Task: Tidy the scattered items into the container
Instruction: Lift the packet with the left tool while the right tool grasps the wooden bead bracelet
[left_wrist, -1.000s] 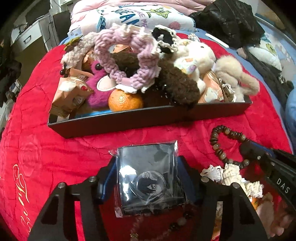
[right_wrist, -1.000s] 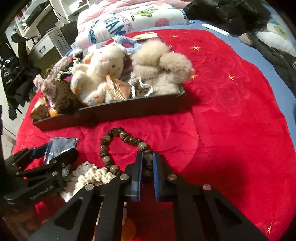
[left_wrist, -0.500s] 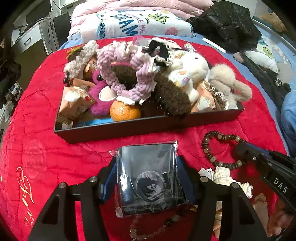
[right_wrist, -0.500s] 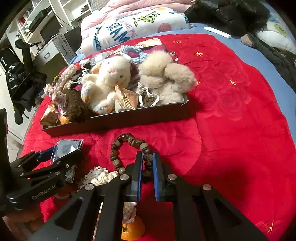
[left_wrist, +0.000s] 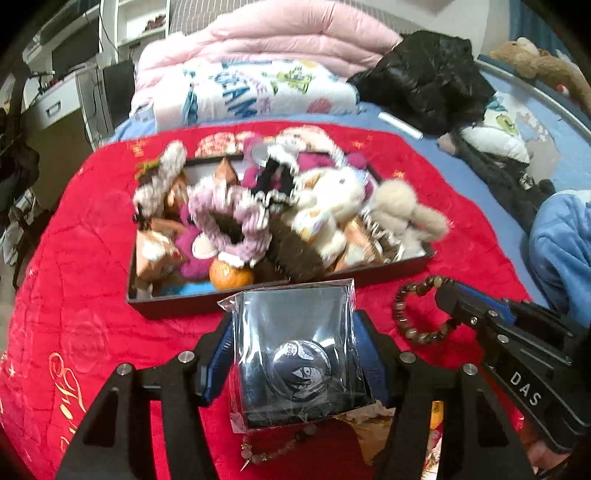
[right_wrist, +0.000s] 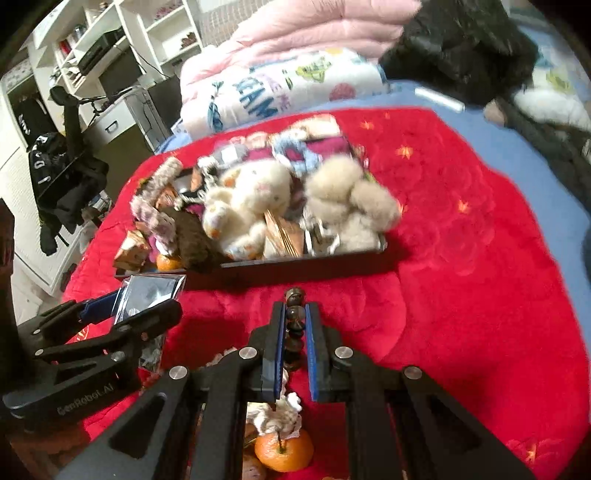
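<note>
left tool is clamping a clear-wrapped badge packet, holding it above the red blanket | right tool is pinching a brown bead bracelet | black tray is sitting just beyond both, crowded with plush toys | an orange is lying below the right tool

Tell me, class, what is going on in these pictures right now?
A person is tidying with two handheld grippers. The left gripper is clamped on a clear-wrapped packet, the right gripper on a brown bead bracelet. Both are held above the red blanket, just short of the black tray crammed with plush toys.
</note>
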